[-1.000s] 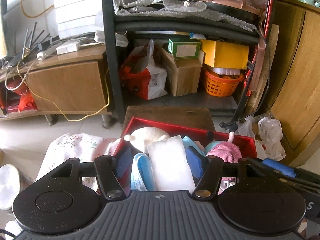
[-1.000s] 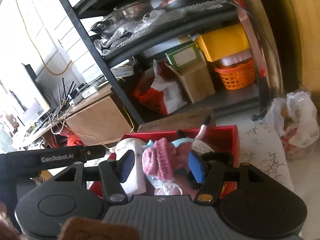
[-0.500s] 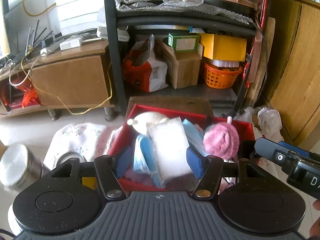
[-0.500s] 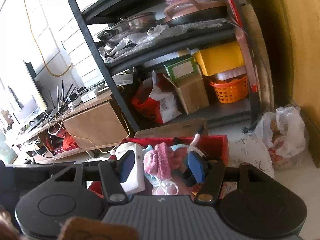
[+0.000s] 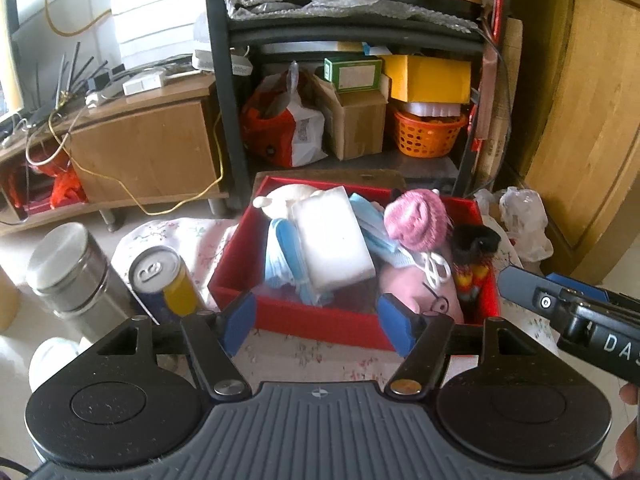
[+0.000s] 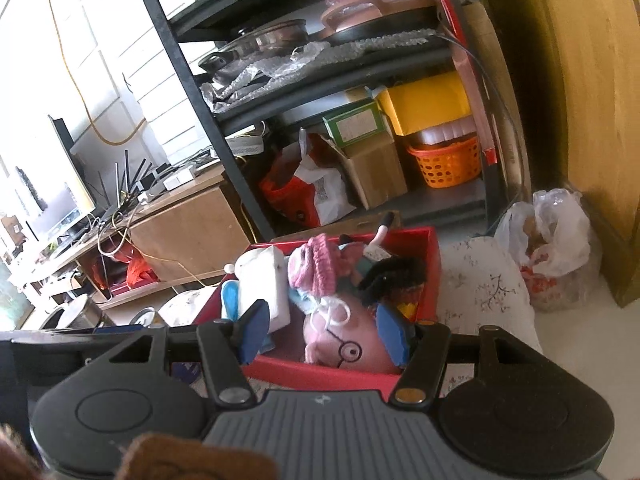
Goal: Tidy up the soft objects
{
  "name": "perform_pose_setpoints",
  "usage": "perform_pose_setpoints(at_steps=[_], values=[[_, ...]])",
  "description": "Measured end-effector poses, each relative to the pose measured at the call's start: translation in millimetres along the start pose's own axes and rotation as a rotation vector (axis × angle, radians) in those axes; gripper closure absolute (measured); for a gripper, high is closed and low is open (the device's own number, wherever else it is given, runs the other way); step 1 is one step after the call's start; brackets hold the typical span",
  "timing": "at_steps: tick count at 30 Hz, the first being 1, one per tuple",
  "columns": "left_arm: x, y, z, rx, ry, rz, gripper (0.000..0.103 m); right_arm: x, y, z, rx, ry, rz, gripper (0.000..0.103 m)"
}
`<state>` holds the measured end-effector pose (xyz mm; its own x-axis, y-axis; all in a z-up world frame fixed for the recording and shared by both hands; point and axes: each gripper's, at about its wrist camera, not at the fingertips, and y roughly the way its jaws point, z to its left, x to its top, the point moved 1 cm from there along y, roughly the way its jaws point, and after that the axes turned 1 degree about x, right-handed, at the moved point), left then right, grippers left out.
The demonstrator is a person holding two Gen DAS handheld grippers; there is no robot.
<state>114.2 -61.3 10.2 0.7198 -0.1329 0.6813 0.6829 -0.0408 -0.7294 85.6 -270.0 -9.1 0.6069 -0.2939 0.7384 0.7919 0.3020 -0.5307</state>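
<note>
My left gripper (image 5: 316, 326) stands spread with nothing between its blue pads; the jaws have just been opening wider. It hangs over the flowered cloth (image 5: 320, 354), just short of the near wall of the shallow red cardboard box (image 5: 304, 320). My right gripper (image 6: 324, 334) is also parted and empty, over the same near wall. The soft things lie heaped inside the box: a white rectangular foam sponge (image 5: 332, 236), blue pleated face masks (image 5: 286, 260), a pink knitted hat (image 5: 416, 220), a pink plush pig with glasses (image 6: 348, 340) and a black furry toy (image 5: 476, 240). Risks, as I judge them: the heap stands above the rim, so nudging the box could spill it. A yellow-and-blue drink can (image 5: 166, 280) and a steel canister (image 5: 68, 268) stand just left; a leftward sweep could topple them.
</note>
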Motion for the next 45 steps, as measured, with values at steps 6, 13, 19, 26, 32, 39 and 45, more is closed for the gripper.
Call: perform_pose_setpoints(at_steps=[6, 13, 19, 26, 32, 39, 45], values=[[-14.5, -21.2, -3.1, 0.002, 0.019, -0.029, 0.029, -11.1, -20.7, 0.3, 0.015, 0.035, -0.007, 0.073], [-38.3, -46.3, -7.4, -0.013, 0.030, -0.045, 0.026, -30.0, -46.1, 5.3, 0.029, 0.050, -0.016, 0.073], [-52.7, -64.5, -14.1, -0.013, 0.051, -0.073, 0.023, -41.6, -66.0, 10.2, 0.018, 0.028, -0.042, 0.073], [-60.3, -72.2, -11.3, -0.008, 0.032, -0.085, 0.023, -48.1, -82.7, 2.5, 0.012, 0.048, -0.062, 0.073], [-63.7, -71.5, -10.9, -0.022, 0.031, -0.081, 0.021, -50.3, -85.6, 5.2, -0.001, 0.024, -0.076, 0.073], [-64.4, -70.0, -12.6, -0.027, 0.036, -0.090, 0.019, -50.4, -83.3, 11.4, -0.032, -0.025, -0.100, 0.073], [-64.6, -67.7, -10.3, -0.021, 0.018, -0.090, 0.018, -51.5, -82.8, 13.9, -0.074, -0.058, -0.111, 0.073]])
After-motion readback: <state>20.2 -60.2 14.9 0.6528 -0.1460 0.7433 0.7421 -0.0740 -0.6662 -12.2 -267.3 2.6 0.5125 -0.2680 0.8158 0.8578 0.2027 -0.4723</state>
